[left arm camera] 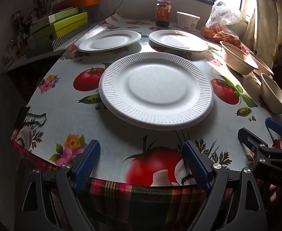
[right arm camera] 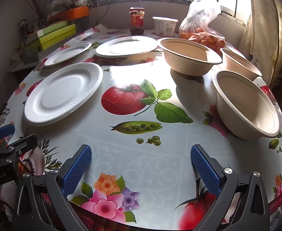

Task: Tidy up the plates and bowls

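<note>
A desk (right arm camera: 141, 154) covered with a glossy oilcloth printed with tomatoes, pea pods and flowers carries everything; take the nearest white ribbed disposable plate (left arm camera: 156, 90) as the landmark. Two more white disposable plates lie beyond it, toward the window: the far-left plate (left arm camera: 110, 40) and the far-right plate (left arm camera: 178, 39), apart from each other and from the landmark plate; all three lie flat and empty. To the right of the landmark plate stand three beige paper-pulp bowls, upright and empty: the nearest bowl (right arm camera: 248, 104), the middle bowl (right arm camera: 191, 56) beyond it and nearer the far-right plate, and the farthest bowl (right arm camera: 241, 63) at the right edge, partly hidden behind the other two. Farther behind the plates, by the window wall, stand a glass jar with a red label (left arm camera: 163, 12), a white plastic tub (left arm camera: 188, 20) and a clear plastic bag of orange fruit (right arm camera: 202, 28); left of the far-left plate sits a stack of green boxes (left arm camera: 64, 25) off the desk. The left gripper (left arm camera: 141, 165) hangs over the desk's near edge, on the viewer's side of the landmark plate, its blue-padded jaws spread wide with nothing between them; the right gripper (right arm camera: 141, 165) hangs to the right of that plate, nearer than the bowls, jaws likewise spread wide and empty.
</note>
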The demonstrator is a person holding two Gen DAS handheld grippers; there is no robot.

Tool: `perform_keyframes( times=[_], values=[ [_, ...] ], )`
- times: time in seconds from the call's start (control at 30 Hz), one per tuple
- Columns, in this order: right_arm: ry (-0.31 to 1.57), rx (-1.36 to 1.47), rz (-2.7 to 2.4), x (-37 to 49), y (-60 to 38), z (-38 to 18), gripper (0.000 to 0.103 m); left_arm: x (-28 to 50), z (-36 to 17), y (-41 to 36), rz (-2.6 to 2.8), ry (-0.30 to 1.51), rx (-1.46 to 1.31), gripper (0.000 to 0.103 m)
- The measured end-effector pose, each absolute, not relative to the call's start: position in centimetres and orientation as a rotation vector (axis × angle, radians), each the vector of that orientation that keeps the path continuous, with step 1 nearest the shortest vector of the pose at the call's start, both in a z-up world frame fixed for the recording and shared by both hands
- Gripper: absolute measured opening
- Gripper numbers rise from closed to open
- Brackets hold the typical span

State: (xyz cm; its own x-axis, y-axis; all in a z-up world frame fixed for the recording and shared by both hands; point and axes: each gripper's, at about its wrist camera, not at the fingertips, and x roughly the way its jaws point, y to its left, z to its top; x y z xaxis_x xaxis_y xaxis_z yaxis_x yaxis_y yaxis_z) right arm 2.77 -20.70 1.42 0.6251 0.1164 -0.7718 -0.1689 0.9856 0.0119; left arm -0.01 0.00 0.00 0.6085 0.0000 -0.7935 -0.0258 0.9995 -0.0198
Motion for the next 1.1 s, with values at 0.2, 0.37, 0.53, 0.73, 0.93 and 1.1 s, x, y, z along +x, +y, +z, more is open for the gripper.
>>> perform_keyframes(
  times=[0.2,0.37,0.53,0.73,0.93,1.1],
  values=[
    [0.879,-0.066,0.167,2.81,-20.65,1.43,0.103,0.01,0.04,-0.03,0.012,0.922,-0.029,0.088],
    [0.872,-0.064,0.171,2.77,-20.98,1.59,0.103,0.02,-0.04,-0.19,0.016,0.921,-0.026,0.088],
    [0.87,-0.065,0.177,2.86,-20.62,1.42,0.103,0.58,0.06,0.25,0.017,0.915,-0.028,0.088],
    [0.864,-0.066,0.184,2.68,-20.75,1.16,0.103,0.38,0.04,0.17,0.022,0.911,-0.03,0.088],
    [0.858,-0.07,0.188,2.64,-20.63,1.2,0.103,0.37,-0.02,0.22,0.027,0.911,-0.034,0.088],
    [0.847,-0.07,0.19,2.39,-20.63,1.19,0.103,0.08,-0.13,0.3,0.032,0.904,-0.035,0.088]
  ],
)
